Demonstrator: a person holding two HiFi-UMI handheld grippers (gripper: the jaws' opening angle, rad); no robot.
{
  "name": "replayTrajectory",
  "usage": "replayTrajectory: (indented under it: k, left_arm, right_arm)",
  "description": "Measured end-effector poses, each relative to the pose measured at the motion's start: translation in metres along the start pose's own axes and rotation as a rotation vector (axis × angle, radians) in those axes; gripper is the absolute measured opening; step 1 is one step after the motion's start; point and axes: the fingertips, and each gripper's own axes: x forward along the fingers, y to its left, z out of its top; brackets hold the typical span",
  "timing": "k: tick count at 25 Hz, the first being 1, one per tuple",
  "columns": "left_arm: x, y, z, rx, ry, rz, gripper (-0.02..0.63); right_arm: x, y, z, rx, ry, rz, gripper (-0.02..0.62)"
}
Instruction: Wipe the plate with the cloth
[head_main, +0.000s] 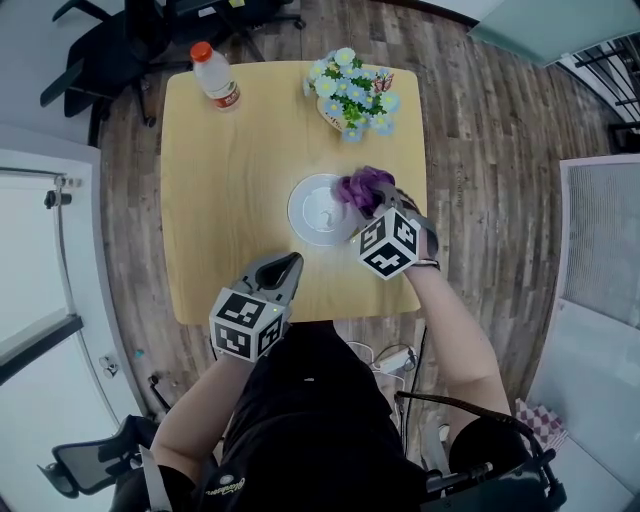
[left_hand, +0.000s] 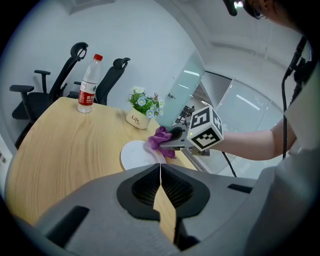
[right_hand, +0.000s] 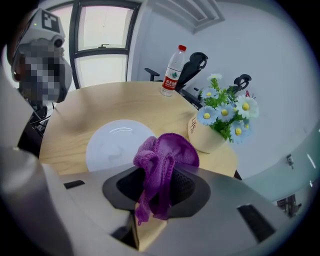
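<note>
A white plate (head_main: 316, 210) lies near the middle of the wooden table (head_main: 230, 170). My right gripper (head_main: 378, 208) is shut on a purple cloth (head_main: 362, 189), which bunches over the plate's right edge. In the right gripper view the cloth (right_hand: 162, 160) hangs bundled between the jaws, with the plate (right_hand: 117, 145) just ahead and to the left. My left gripper (head_main: 285, 266) is shut with nothing in it, resting at the table's near edge. From the left gripper view I see the plate (left_hand: 136, 154), the cloth (left_hand: 160, 140) and the right gripper (left_hand: 170, 142) beyond my closed jaws.
A pot of blue and white flowers (head_main: 352, 95) stands at the table's far right, close behind the plate. A water bottle with a red cap (head_main: 215, 77) stands at the far left. Office chairs (head_main: 110, 40) sit beyond the table.
</note>
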Motion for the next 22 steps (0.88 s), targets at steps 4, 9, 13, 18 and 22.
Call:
replayTrajectory:
  k: [4,9,13,18,22]
  left_arm:
    - [0.000,0.001,-0.001,-0.002,0.001,0.002,0.012]
    - [0.001,0.002,0.000,0.002,0.000,-0.005,0.012]
    - [0.003,0.002,0.002,0.005,0.001,-0.010,0.012]
    - [0.005,0.002,0.001,0.008,0.006,-0.017,0.012]
    - [0.007,-0.002,0.001,0.015,0.009,-0.024,0.012]
  right_arm:
    - [0.008,-0.005,0.002,-0.025,0.016,0.001,0.109]
    - [-0.001,0.015,-0.006,-0.046,0.021,0.023,0.110]
    - [-0.016,0.041,-0.017,-0.061,0.021,0.056,0.110]
    - [-0.030,0.081,-0.030,-0.094,0.039,0.096,0.110]
    - [-0.032,0.088,-0.031,-0.077,0.027,0.101,0.110]
